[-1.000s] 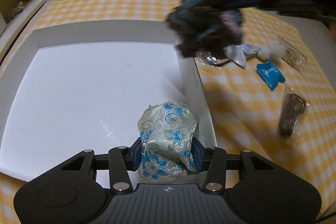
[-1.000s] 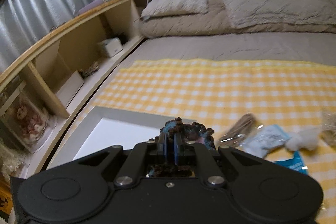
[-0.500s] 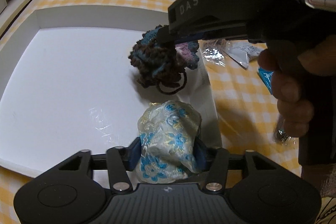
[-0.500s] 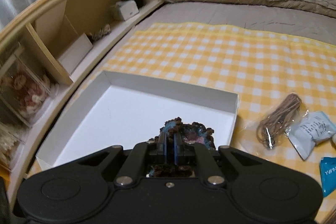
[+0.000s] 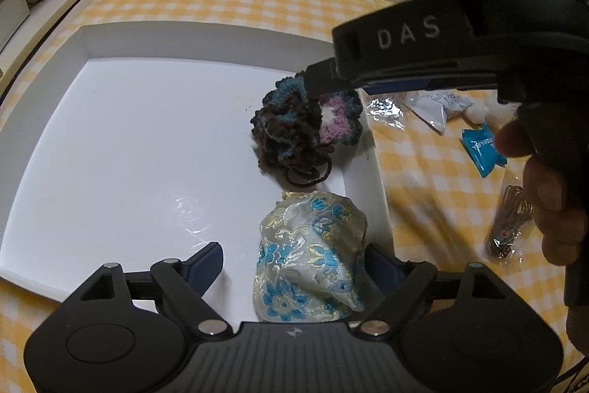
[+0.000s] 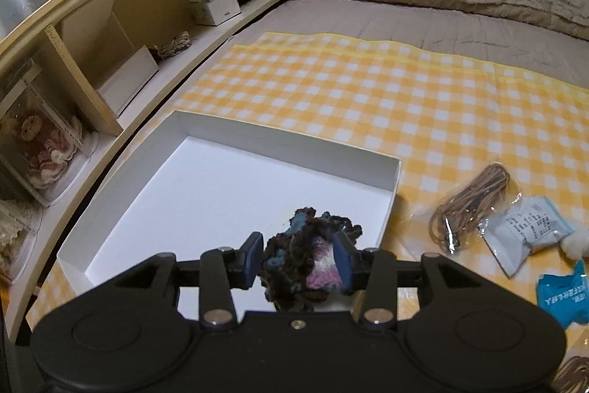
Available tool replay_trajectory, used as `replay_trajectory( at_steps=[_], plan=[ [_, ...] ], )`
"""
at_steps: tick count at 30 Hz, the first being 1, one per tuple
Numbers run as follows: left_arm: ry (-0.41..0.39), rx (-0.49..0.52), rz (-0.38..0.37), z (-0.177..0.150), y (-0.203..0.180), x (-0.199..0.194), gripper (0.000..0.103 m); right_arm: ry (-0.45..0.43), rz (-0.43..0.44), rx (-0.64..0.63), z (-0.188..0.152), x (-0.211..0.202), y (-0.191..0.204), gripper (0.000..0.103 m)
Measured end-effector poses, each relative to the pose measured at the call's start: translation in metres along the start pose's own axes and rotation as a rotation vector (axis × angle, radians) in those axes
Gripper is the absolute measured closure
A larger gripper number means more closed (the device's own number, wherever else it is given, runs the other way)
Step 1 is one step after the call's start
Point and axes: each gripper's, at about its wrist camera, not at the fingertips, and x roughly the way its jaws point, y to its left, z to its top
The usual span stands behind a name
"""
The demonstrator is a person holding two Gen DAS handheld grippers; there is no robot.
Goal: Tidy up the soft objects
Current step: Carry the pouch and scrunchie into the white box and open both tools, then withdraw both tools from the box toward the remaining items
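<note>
Two soft bits are in the box [image 5: 121, 142] now: the crochet [image 5: 298, 131] and the pouch [image 5: 313, 253], both by its right wall. Both are light and squishy, so grab mid-bulk. Your left gripper [image 5: 294, 267] has just been opening, pouch loose between its jaws. Your right gripper [image 6: 298, 262] has been opening too, crochet between the pads, tilted down.

My left gripper [image 5: 294, 255] has just been opening; the brocade pouch [image 5: 311, 255] sits between its jaws in the white box [image 5: 206, 39]. The crocheted piece [image 5: 294, 131] lies beyond, under my right gripper [image 5: 324, 81].
</note>
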Motion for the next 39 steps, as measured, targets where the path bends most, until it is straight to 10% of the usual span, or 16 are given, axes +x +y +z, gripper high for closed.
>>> replay_trajectory(
  at_steps=[39],
  plan=[
    [-0.236, 0.012, 0.102, -0.016, -0.011, -0.103, 0.000, -0.217, -0.127, -0.087, -0.035, -0.141, -0.006, 0.000]
  ],
)
